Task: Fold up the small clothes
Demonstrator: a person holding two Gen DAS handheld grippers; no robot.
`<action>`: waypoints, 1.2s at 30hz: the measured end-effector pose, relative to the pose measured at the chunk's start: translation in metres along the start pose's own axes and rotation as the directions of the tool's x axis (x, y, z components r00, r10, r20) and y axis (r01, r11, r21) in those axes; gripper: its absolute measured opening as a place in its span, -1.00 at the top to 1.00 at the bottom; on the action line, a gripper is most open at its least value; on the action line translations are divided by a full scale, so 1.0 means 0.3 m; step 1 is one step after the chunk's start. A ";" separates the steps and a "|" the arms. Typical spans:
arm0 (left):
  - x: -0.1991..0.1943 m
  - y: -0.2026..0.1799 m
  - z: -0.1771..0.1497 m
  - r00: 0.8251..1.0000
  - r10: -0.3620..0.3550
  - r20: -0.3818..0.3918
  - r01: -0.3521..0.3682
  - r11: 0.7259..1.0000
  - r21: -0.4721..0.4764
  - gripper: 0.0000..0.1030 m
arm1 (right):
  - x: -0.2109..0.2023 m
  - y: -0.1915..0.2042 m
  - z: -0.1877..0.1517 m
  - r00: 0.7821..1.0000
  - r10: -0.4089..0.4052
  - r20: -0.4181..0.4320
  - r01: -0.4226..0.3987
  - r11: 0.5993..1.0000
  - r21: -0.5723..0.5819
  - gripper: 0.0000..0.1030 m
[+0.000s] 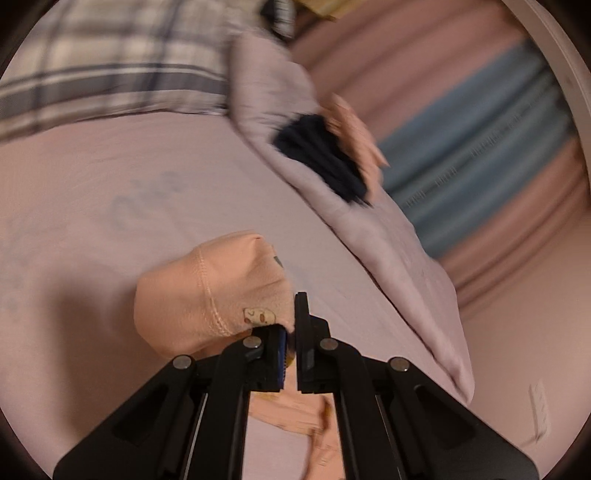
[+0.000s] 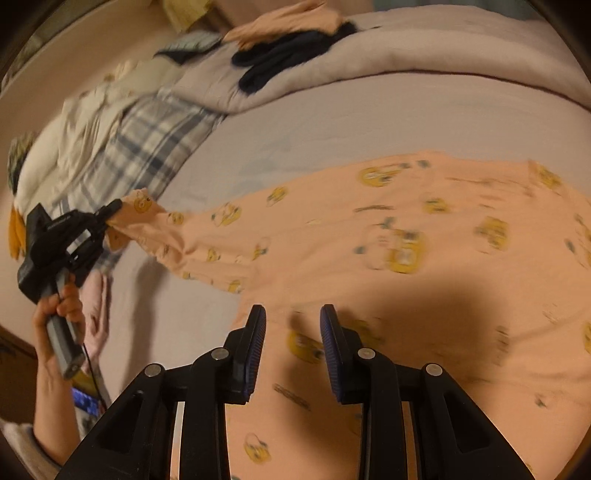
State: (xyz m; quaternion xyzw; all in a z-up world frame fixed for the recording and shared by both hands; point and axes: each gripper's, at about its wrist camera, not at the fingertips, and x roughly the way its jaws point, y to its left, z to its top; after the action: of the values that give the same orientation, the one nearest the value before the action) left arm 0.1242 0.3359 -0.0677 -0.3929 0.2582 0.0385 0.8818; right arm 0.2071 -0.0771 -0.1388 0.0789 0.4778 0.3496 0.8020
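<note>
Right wrist view is showing the peach garment (image 2: 388, 236) lying spread on the bed sheet (image 2: 295, 122), printed with yellow cartoon faces. Its long axis is running from the lower right, where the broad body is lying flat, up toward the left, where it is narrowing into a sleeve or leg. That narrow end is lifting off the sheet, pinched by the left gripper (image 2: 110, 216), whose fingers are closing on the cuff. A hand (image 2: 59, 314) is gripping the handle of that tool. The right gripper (image 2: 293, 314) is hovering just above the near edge of the garment with its fingers standing apart and nothing between them; its shadow is falling across the cloth.

Left wrist view is showing the left gripper (image 1: 291, 325) clamped on the peach cuff (image 1: 210, 291), the fabric bunching out to the left of the fingers and more of it hanging below them.

Beyond the garment, a pale quilt (image 2: 424, 48) is lying folded along the far side of the bed, with dark clothes (image 2: 280, 55) and another peach piece (image 2: 284, 20) piled on it, well apart from the spread garment. A plaid cloth (image 2: 147, 147) and a cream bundle (image 2: 81, 125) are lying at the left end of the bed, near the lifted cuff. Motion blur is softening much of both views.
</note>
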 end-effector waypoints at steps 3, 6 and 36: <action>0.047 -0.140 -0.052 0.999 -0.022 -0.043 0.026 0.996 0.090 1.00 | -0.056 -0.053 -0.009 0.999 -0.004 0.038 0.002 0.999 0.053 0.41; 0.112 -0.297 -0.130 0.994 -0.039 -0.100 0.057 0.980 0.191 1.00 | -0.093 -0.089 -0.015 0.997 -0.024 0.075 0.016 0.995 0.100 0.41; 0.140 -0.382 -0.521 0.949 0.008 -0.315 0.117 0.919 0.377 -0.55 | -0.271 -0.276 -0.077 0.961 -0.198 0.192 0.162 0.969 0.189 0.40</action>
State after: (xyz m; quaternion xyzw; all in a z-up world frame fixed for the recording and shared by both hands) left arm 0.1251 0.1399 -0.0982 -0.2171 0.3845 -0.1010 0.8915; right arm 0.2039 -0.1951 -0.1314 0.1402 0.4244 0.2223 0.8665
